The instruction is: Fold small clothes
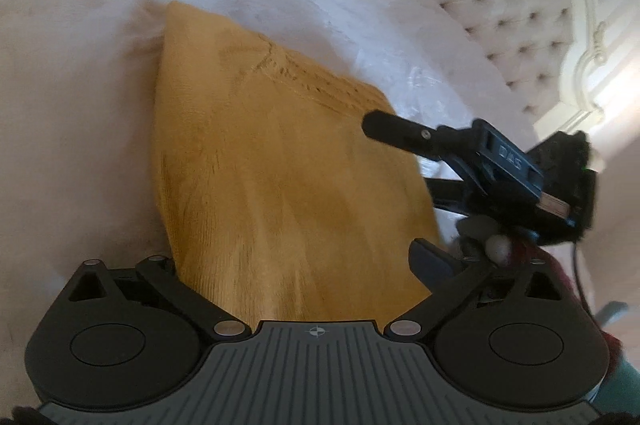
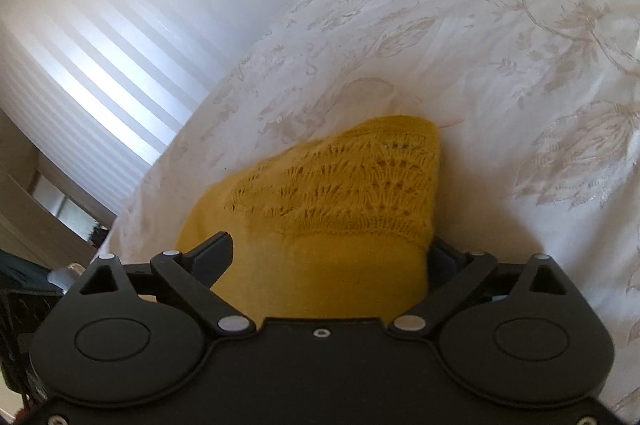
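Both grippers' jaws gape wide; the yellow knit garment point(image 1: 280, 165) lies between them, unclamped.

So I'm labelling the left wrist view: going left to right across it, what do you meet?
Bare bedspread → yellow knitted garment → right gripper, jaws open → tufted headboard.
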### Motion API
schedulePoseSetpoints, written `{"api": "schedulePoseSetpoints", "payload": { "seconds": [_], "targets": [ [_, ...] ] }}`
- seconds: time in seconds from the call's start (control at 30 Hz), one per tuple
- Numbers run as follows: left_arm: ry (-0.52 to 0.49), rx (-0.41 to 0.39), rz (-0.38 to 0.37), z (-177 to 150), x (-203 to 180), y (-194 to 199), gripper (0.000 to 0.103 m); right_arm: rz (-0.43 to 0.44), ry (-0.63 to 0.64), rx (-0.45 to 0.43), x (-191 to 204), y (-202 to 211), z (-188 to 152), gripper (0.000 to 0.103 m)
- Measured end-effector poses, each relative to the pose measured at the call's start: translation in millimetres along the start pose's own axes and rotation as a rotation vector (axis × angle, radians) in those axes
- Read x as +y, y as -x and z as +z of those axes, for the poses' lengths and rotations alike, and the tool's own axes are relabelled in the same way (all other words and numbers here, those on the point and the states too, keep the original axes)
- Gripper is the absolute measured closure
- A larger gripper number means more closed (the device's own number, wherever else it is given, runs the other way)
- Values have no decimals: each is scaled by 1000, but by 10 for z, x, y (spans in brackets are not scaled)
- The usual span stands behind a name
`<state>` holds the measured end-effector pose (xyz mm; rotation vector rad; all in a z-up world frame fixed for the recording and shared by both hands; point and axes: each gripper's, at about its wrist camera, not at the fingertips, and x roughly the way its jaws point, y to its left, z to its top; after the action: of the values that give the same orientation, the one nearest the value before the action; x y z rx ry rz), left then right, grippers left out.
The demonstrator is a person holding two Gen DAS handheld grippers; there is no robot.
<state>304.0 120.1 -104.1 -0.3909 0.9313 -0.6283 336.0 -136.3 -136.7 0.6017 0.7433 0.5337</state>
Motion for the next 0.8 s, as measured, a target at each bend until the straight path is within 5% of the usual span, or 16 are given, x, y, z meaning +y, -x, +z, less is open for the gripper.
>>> {"api": "schedulePoseSetpoints", "payload": {
  "seconds": [0.03,0.07,0.13,0.17,0.23,0.5,0.8],
  "targets": [
    [17,1,-17,-37,24,28,7,-7,-1,4,-5,17,-4,18],
    [34,2,-21,-43,41,34,13,-20,-9,5,-12,32,-5,37],
    [54,4,-18,-61,65,35,53,-50,-37,3,-15,57,-12,53],
    [71,20,2,-56,70,9,88,-64,-41,-4,15,85,-19,57],
    [91,15,-11,-61,66,35,87,-99,-20,-33,145,184,-30,67],
    [-43,-43,-63,-112,-545,487,90,-91,50,-122,747,891,-180,67],
    [-114,25,-174,-661,-1015,844,90,-94,-13,-177,997,1860,-725,67]
  ]
}}
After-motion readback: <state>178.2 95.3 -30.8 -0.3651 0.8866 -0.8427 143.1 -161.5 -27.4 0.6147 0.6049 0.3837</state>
